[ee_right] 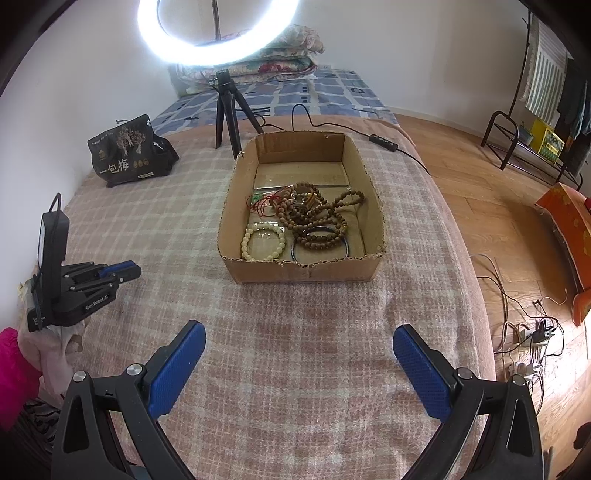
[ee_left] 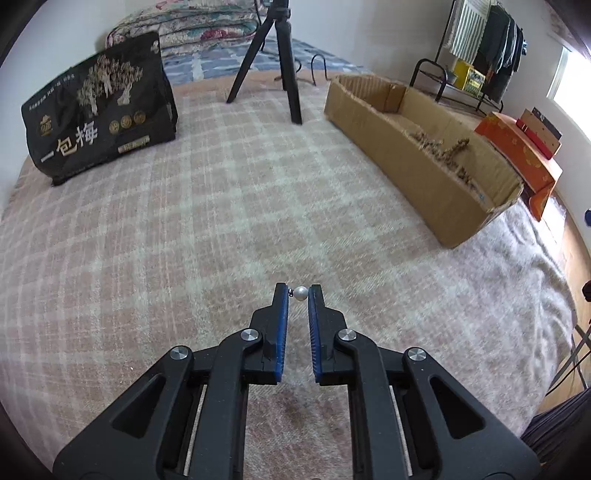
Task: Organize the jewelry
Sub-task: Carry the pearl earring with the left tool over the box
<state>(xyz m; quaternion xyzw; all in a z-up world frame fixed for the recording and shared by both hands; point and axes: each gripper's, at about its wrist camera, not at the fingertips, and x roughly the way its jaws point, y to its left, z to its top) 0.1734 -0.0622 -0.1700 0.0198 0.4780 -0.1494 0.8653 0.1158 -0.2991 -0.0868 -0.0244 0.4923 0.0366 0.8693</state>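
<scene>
My left gripper (ee_left: 298, 293) is shut on a small white pearl earring (ee_left: 300, 293), held at the fingertips just above the plaid blanket. The same gripper shows at the left of the right wrist view (ee_right: 125, 271). A cardboard box (ee_right: 306, 271) stands mid-bed; it holds brown bead strings (ee_right: 317, 218), a cream bead bracelet (ee_right: 263, 242), a dark bangle (ee_right: 320, 245) and red cord (ee_right: 264, 206). The box shows in the left wrist view (ee_left: 424, 177), far right of the held pearl. My right gripper (ee_right: 299, 345) is open and empty, short of the box's near wall.
A black snack bag (ee_right: 127, 153) stands at the back left, also in the left wrist view (ee_left: 99, 107). A tripod (ee_right: 229, 114) with a ring light (ee_right: 218, 33) stands behind the box. The bed's right edge drops to a wood floor with cables (ee_right: 532, 336).
</scene>
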